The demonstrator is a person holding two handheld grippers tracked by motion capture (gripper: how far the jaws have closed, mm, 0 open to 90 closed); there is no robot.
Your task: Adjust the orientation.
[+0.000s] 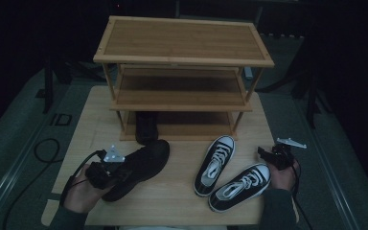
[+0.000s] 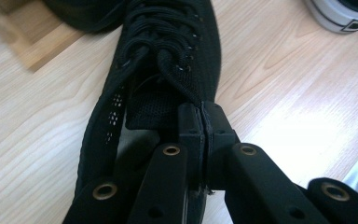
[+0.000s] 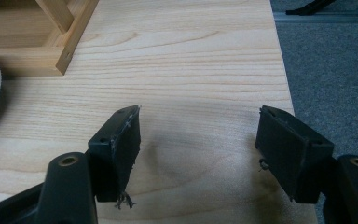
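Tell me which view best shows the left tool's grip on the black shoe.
The left gripper view: the left tool is shut on the black shoe at its collar edge beside the laces. The high view shows the whole shoe but hides the pinch. The right gripper view faces bare table.

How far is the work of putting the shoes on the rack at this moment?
Done: one black shoe already sits on the bottom shelf of the rack. In hand: the left gripper is shut on the collar of the second black shoe, which is on the table. Left: the two black-and-white sneakers lie untouched; the right gripper is open above bare table.
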